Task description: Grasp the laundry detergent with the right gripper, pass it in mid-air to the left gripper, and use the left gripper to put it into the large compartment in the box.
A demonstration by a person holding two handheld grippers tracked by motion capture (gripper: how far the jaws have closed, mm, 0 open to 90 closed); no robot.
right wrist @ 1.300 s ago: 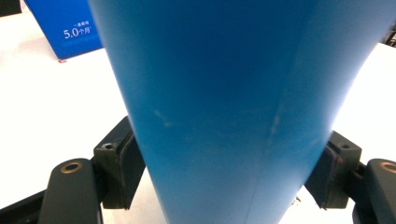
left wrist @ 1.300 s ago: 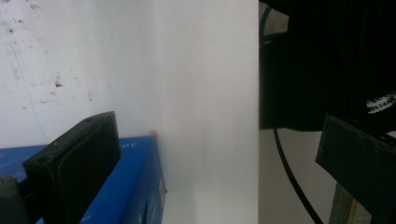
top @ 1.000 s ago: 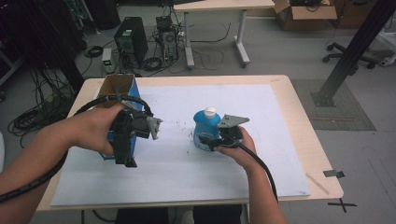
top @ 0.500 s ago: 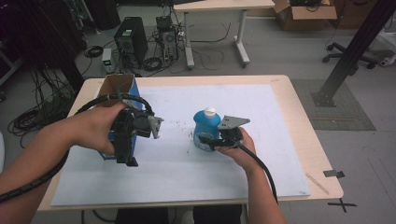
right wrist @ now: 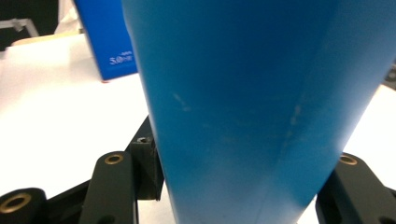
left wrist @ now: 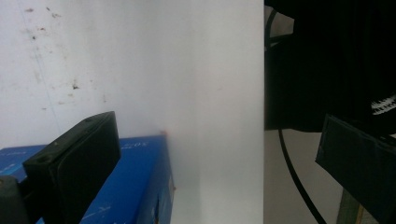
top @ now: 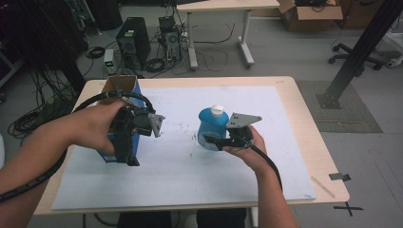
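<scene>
A blue bottle with a white cap stands upright at the middle of the white sheet. My right gripper reaches it from the near right, and in the right gripper view the bottle sits tight between both jaws of that gripper. A tall blue box with an open cardboard top stands at the left. My left gripper hangs over the box's near side, pointing down. Seen from the left gripper view, the gripper is wide open, one jaw over the box.
The wooden table is mostly covered by the white sheet, whose near edge lies close to the left gripper. Beyond the table are computer towers, cables, another desk and an office chair.
</scene>
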